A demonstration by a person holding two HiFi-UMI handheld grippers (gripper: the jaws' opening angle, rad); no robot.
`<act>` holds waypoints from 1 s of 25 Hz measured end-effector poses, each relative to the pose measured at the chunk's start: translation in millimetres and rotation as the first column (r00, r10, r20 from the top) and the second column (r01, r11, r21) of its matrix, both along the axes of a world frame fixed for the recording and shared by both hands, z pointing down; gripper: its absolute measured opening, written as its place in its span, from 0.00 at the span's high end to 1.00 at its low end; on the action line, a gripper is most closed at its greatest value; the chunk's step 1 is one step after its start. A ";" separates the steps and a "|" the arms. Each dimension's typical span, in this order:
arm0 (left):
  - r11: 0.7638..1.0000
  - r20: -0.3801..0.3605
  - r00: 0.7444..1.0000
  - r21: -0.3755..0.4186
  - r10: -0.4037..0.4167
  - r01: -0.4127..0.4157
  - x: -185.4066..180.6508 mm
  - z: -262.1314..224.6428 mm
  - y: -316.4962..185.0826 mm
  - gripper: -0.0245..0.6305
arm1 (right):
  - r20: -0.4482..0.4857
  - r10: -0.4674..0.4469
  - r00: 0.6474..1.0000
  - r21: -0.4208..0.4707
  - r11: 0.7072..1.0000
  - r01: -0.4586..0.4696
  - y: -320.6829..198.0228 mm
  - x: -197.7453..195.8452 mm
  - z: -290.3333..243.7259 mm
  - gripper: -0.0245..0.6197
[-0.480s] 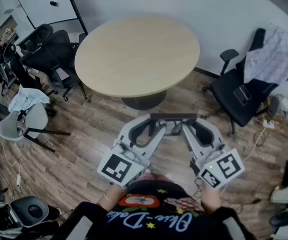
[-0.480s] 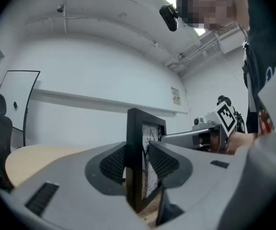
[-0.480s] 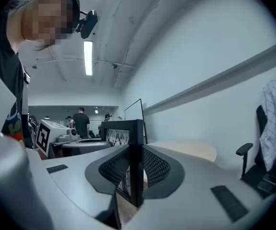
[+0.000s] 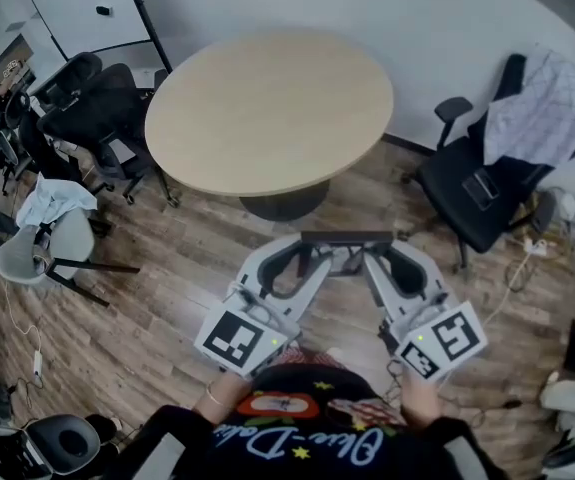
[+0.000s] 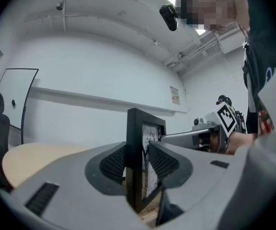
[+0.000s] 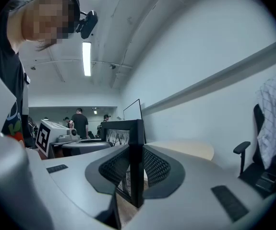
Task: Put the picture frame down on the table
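A black picture frame [image 4: 347, 238] hangs upright over the wooden floor, just in front of the round beige table [image 4: 267, 108], and I hold it by its two ends. My left gripper [image 4: 305, 253] is shut on its left edge. In the left gripper view the ribbed pads [image 5: 114, 164] press on both faces of the frame [image 5: 137, 143]. My right gripper [image 4: 385, 253] is shut on the right edge. The right gripper view shows the frame [image 6: 137, 147] clamped between its pads [image 6: 154, 169]. The tabletop is bare.
Black office chairs [image 4: 97, 108] stand left of the table, with a grey chair [image 4: 52, 238] draped in cloth nearer me. At the right a black chair [image 4: 487, 193] carries a checked cloth. A whiteboard [image 4: 87, 8] leans at the back left. People stand far off in the right gripper view.
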State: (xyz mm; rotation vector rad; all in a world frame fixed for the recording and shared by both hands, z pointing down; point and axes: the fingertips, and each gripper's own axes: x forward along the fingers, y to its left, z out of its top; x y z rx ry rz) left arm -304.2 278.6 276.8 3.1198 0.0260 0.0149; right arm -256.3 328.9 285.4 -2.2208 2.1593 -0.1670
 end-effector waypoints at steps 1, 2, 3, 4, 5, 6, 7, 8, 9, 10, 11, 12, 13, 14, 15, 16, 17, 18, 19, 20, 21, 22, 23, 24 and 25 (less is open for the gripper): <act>1.000 0.001 1.000 0.000 0.002 -0.002 1.5 0.0 1.6 0.78 | 0.001 0.002 1.000 0.000 1.000 -0.002 1.7 1.4 0.1 0.86; 1.000 0.003 1.000 0.000 0.003 -0.003 3.2 0.0 3.2 0.78 | 0.002 0.003 1.000 -0.001 1.000 -0.003 3.4 3.0 0.3 0.86; 1.000 0.006 1.000 0.000 0.004 -0.004 5.0 0.2 4.8 0.78 | 0.005 0.004 1.000 -0.002 1.000 -0.004 5.1 4.8 0.5 0.86; 1.000 0.009 1.000 0.000 0.005 -0.005 7.2 0.5 6.3 0.78 | 0.007 0.005 1.000 -0.002 1.000 -0.005 6.6 7.1 0.7 0.86; 1.000 0.011 1.000 0.000 0.004 -0.004 9.7 0.9 8.0 0.78 | 0.009 0.005 1.000 -0.002 1.000 -0.005 8.3 9.6 1.1 0.86; 1.000 0.014 1.000 0.000 0.004 -0.004 12.4 1.4 9.9 0.78 | 0.010 0.006 1.000 -0.001 1.000 -0.006 10.3 12.4 1.4 0.86; 1.000 0.014 1.000 0.000 0.004 -0.004 15.4 1.7 12.2 0.78 | 0.009 0.007 1.000 0.001 1.000 -0.007 12.7 15.3 1.7 0.86; 1.000 0.013 1.000 0.002 0.004 -0.004 18.5 1.7 14.9 0.78 | 0.008 0.007 1.000 0.004 1.000 -0.007 15.5 18.2 1.7 0.86; 1.000 0.010 1.000 0.005 0.005 -0.005 21.6 1.3 18.1 0.78 | 0.007 0.007 1.000 0.007 1.000 -0.007 18.6 21.1 1.5 0.86; 1.000 0.008 1.000 0.007 0.006 -0.006 24.5 0.7 21.5 0.78 | 0.006 0.006 1.000 0.009 1.000 -0.006 21.9 24.0 1.1 0.86; 1.000 0.007 1.000 0.010 0.005 -0.005 27.4 0.4 24.9 0.78 | 0.004 0.005 1.000 0.011 1.000 -0.005 25.2 27.0 0.9 0.86; 1.000 0.008 1.000 0.012 0.003 -0.003 30.1 0.5 27.9 0.78 | 0.002 0.005 1.000 0.012 1.000 -0.005 28.2 30.2 1.0 0.86; 1.000 0.010 1.000 0.014 0.000 0.000 32.7 1.0 30.5 0.78 | 0.002 0.005 1.000 0.012 1.000 -0.005 30.7 33.2 1.3 0.86; 1.000 0.012 1.000 0.015 -0.004 0.003 34.8 1.6 32.8 0.78 | 0.003 0.003 1.000 0.013 1.000 -0.003 32.8 35.3 1.8 0.86; 1.000 0.015 1.000 0.013 -0.006 0.006 35.9 2.6 35.2 0.78 | 0.004 0.000 1.000 0.013 1.000 0.000 34.8 36.2 2.6 0.86; 1.000 0.018 1.000 0.012 -0.008 0.008 36.3 3.6 37.4 0.78 | 0.006 -0.003 1.000 0.013 1.000 0.003 36.9 36.3 3.6 0.86; 1.000 0.022 1.000 0.012 -0.009 0.009 36.5 4.5 39.5 0.78 | 0.007 -0.005 1.000 0.014 1.000 0.005 38.8 36.4 4.5 0.86; 1.000 0.024 1.000 0.013 -0.010 0.010 36.7 5.2 41.1 0.78 | 0.008 -0.006 1.000 0.015 1.000 0.006 40.3 36.8 5.2 0.86; 1.000 0.026 1.000 0.013 -0.012 0.011 37.0 6.1 42.3 0.78 | 0.010 -0.005 1.000 0.016 1.000 0.005 41.4 37.3 5.8 0.86; 1.000 0.029 1.000 0.012 -0.013 0.012 37.3 7.2 43.2 0.78 | 0.012 -0.005 1.000 0.018 1.000 0.004 42.1 37.8 6.5 0.86; 1.000 0.032 0.999 0.011 -0.013 0.013 37.8 8.4 43.8 0.78 | 0.014 -0.005 1.000 0.018 1.000 0.004 42.7 38.2 7.7 0.86; 1.000 0.036 0.999 0.012 -0.014 0.013 38.6 9.6 44.3 0.78 | 0.018 -0.006 1.000 0.018 1.000 0.005 43.3 38.9 9.2 0.86; 1.000 0.039 0.999 0.014 -0.014 0.013 39.9 10.5 44.7 0.78 | 0.020 -0.006 1.000 0.016 1.000 0.006 43.8 40.2 10.5 0.86; 1.000 0.042 0.999 0.016 -0.013 0.012 41.6 11.2 45.0 0.78 | 0.021 -0.005 1.000 0.015 1.000 0.005 44.2 42.0 11.1 0.86; 1.000 0.044 0.999 0.017 -0.012 0.011 43.7 11.8 45.1 0.78 | 0.022 -0.002 1.000 0.014 1.000 0.002 44.3 44.1 11.3 0.86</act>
